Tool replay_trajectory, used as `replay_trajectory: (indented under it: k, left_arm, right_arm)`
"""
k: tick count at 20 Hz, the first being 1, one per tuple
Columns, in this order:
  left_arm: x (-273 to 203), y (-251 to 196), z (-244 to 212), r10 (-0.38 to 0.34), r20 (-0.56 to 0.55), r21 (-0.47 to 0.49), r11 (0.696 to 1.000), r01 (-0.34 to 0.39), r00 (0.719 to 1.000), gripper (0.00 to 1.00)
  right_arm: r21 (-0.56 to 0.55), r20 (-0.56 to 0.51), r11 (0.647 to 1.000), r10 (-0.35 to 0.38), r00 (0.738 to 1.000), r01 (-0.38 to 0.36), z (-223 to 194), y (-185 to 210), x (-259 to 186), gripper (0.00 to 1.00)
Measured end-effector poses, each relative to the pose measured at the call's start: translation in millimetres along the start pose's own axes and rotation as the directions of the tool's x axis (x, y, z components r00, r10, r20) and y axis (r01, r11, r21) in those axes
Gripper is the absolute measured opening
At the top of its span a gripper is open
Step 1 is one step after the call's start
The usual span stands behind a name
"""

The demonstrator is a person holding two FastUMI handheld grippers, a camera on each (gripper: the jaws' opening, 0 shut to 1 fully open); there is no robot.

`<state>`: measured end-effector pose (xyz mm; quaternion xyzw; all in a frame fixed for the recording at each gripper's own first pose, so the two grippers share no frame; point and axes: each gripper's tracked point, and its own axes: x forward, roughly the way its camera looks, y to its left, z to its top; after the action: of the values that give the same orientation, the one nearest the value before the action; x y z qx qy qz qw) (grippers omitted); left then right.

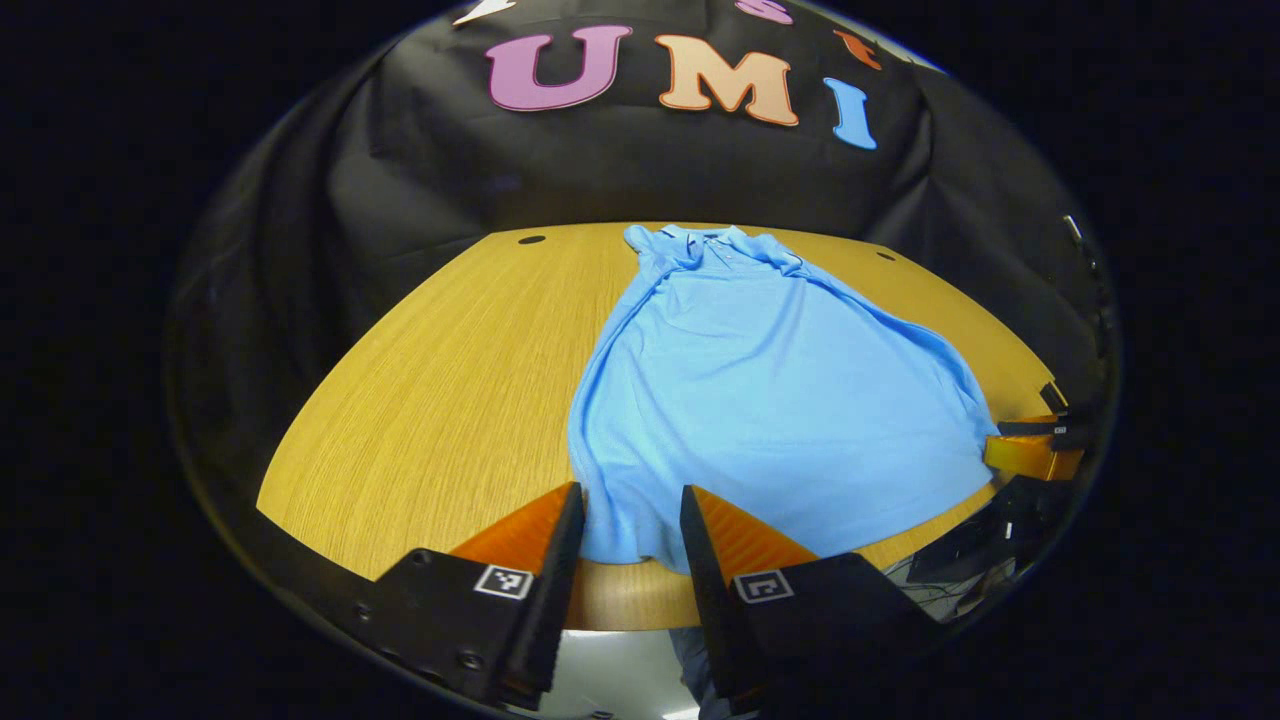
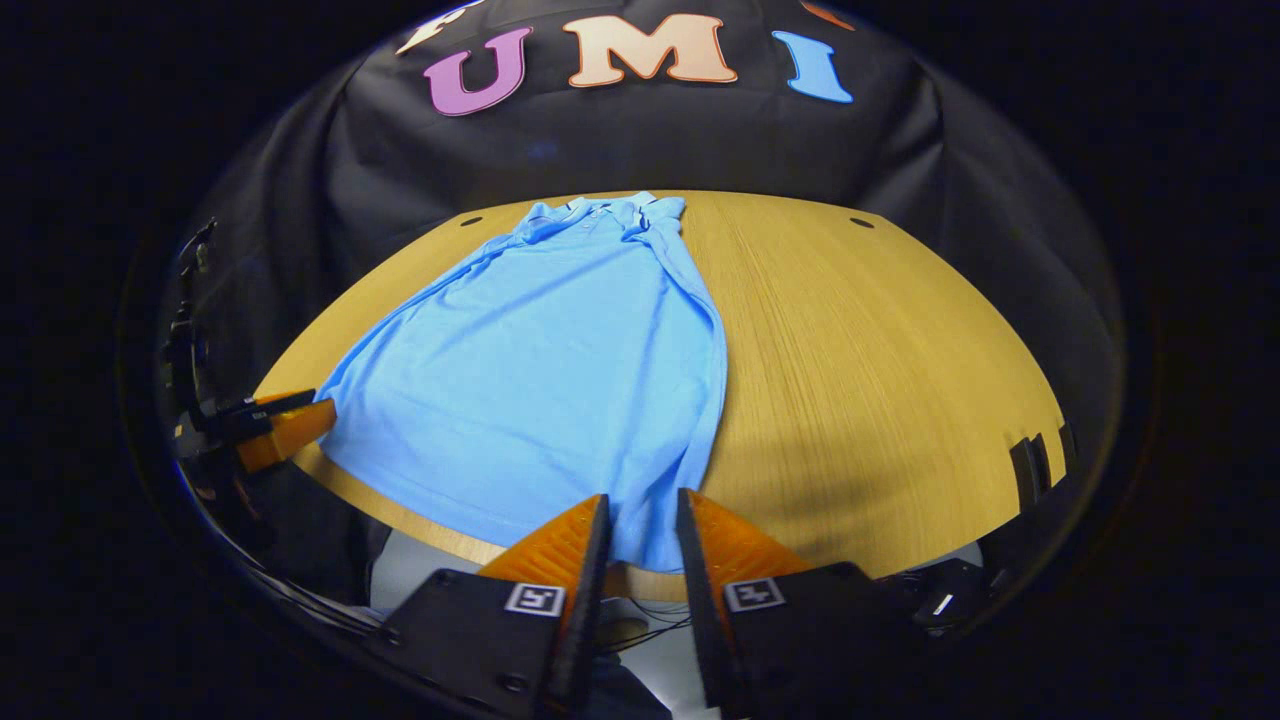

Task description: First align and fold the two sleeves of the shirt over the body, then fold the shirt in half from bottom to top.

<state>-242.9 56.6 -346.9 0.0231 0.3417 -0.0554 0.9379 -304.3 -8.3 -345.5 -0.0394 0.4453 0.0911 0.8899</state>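
Right now the blue shirt (image 1: 770,400) lies flat on the wooden table (image 1: 450,400), collar toward the top of the frame and hem toward me, in the left gripper view filling the centre and right of the tabletop. Its sleeves look already folded in over the body, though the folds near the collar are small and bunched and I cannot make out exactly how they lie. My left gripper (image 1: 632,505) sits at the bottom centre, its fingers parted with a clear gap; the lower left corner of the hem shows between them, and I cannot tell whether either finger touches the cloth. Nothing is pinched. At the right edge of that view my right gripper (image 1: 1040,440) shows small and warped, right at the shirt's other hem corner, its body cut off by the rim.

In the right gripper view the shirt (image 2: 560,370) covers the left half of the table (image 2: 880,360). My right gripper (image 2: 642,510) at the bottom centre has its fingers a narrow gap apart with the lower right hem corner lying in that gap; whether they are pressing on it I cannot tell. My left gripper (image 2: 290,425) shows at the left edge beside the hem, too distorted to read.
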Motion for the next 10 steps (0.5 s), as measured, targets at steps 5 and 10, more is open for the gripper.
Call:
replay_trajectory:
  k: [5, 10]
  left_arm:
    - [3.4, -24.8, 1.6, -0.031, -0.033, -0.023, 0.999, 0.031, 0.999, 0.23]
    - [6.0, -24.2, 3.2, -0.007, -0.113, -0.080, 0.997, -0.002, 0.994, 0.00]
  right_arm:
    - [0.121, -0.039, 0.991, 0.069, 0.997, -0.064, 6.7, 12.3, 8.2, 0.03]
    - [0.112, -0.023, 0.991, 0.070, 0.997, -0.067, 13.7, 12.9, 1.8, 0.03]
